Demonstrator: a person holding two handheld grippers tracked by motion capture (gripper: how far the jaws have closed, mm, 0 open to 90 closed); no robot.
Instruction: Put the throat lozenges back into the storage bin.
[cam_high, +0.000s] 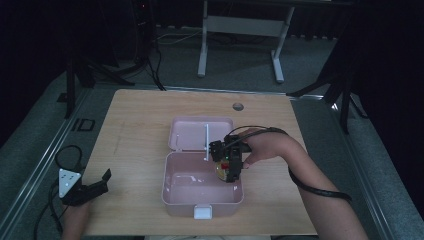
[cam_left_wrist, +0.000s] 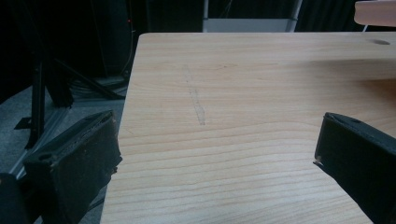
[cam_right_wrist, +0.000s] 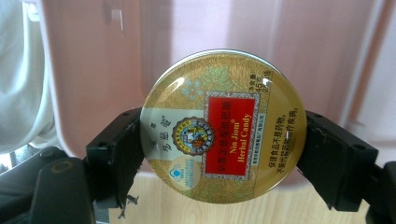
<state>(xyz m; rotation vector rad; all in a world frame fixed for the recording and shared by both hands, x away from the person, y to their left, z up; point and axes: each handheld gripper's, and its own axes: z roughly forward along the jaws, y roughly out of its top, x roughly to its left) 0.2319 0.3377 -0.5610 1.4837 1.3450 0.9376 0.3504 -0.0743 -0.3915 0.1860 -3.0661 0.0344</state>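
Observation:
A round gold candy tin (cam_right_wrist: 223, 126) with a red label is clamped by its rim between the two black jaws of my right gripper (cam_right_wrist: 219, 154). From above, that right gripper (cam_high: 230, 165) hangs over the right side of the open pink box (cam_high: 172, 192), and the candy tin (cam_high: 220, 170) shows as a small gold spot under it. The box's lid (cam_high: 192, 132) lies flat behind it. My left gripper (cam_high: 97, 182) rests at the table's left front edge. In its own view the left gripper (cam_left_wrist: 215, 158) stands open over bare wood.
The wooden table (cam_high: 140, 110) has a small round hole (cam_high: 238, 106) near its far edge. A white latch (cam_high: 202, 212) sits on the box's front wall. A white desk frame (cam_high: 240, 30) stands on the floor beyond the table.

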